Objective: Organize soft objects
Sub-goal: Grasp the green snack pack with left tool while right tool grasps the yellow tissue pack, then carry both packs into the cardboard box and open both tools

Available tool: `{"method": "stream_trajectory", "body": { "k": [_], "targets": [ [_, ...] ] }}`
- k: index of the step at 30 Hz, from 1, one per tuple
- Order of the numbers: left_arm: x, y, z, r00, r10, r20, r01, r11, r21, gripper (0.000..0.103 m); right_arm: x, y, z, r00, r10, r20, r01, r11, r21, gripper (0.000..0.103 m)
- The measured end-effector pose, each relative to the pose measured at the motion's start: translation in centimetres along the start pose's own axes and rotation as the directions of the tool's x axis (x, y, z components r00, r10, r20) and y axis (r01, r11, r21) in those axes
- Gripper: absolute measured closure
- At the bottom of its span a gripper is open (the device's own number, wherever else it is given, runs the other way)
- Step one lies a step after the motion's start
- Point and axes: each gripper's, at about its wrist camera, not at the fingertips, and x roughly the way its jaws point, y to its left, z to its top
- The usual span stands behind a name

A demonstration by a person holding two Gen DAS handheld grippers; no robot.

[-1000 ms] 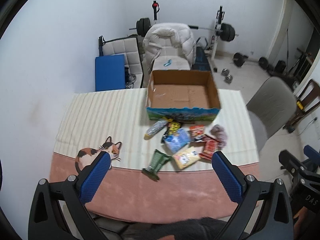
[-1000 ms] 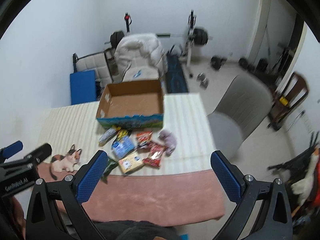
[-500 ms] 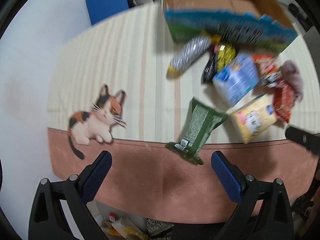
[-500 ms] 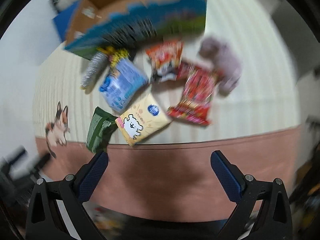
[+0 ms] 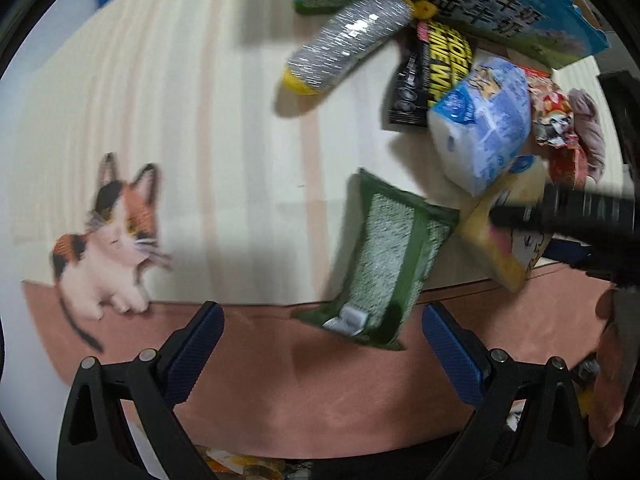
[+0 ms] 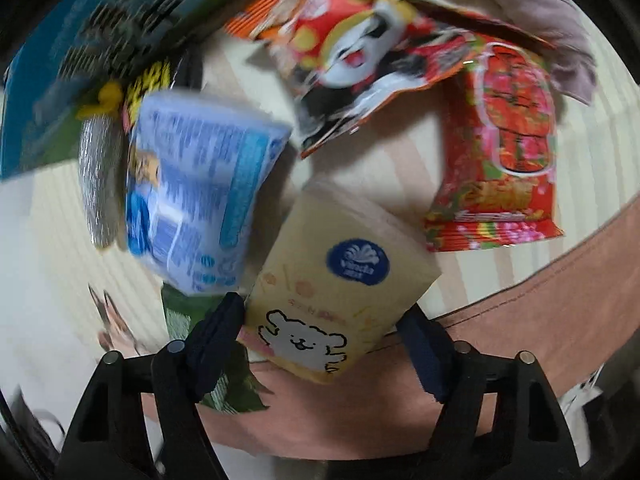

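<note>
Both grippers have dropped from a high room view to close above the packets. Right gripper point(image 6: 320, 338): jaws wide, straddling the pale yellow tissue pack with a white bear print point(image 6: 340, 292), contact uncertain. Left gripper point(image 5: 320, 340): jaws wide, holding nothing, just short of the green plastic pouch point(image 5: 384, 256) overlapping the pink tablecloth border point(image 5: 320, 400).
</note>
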Motion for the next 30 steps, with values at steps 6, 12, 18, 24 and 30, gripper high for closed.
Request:
{"method": "stream_trajectory", "body": {
  "k": [6, 12, 18, 24, 30],
  "targets": [
    [3.0, -1.6, 1.3, 0.994, -0.085, -0.064, 0.089, 0.994, 0.064, 0.002, 1.3, 0.9, -3.4, 0.969, -0.234, -0.082, 0.193, 0.918, -0.346, 0.036],
    [7.5, -2.5, 2.3, 0.985, -0.097, -0.141, 0.105, 0.993, 0.052, 0.036, 1.3, 0.1, -5.8, 0.944, -0.329, 0.011, 0.309, 0.873, -0.378, 0.033],
    [9.1, -1.6, 1.6, 0.991, -0.068, -0.113, 0.065, 0.997, -0.032, 0.069, 3.6, -0.1, -6.1, 0.959, -0.282, 0.035, 0.279, 0.908, -0.313, 0.035],
    [5.7, -1.7, -1.1, 0.994, -0.106, -0.024, 0.103, 0.991, -0.087, 0.071, 0.9, -1.0, -8.3, 0.984, -0.165, 0.071, 0.179, 0.930, -0.320, 0.037],
    [-1.8, -3.6, -0.8, 0.967, -0.206, 0.150, 0.218, 0.973, -0.073, 0.072, -7.6, -1.4, -10.6, 0.990, -0.036, 0.138, 0.087, 0.920, -0.382, 0.037]
  ]
}}
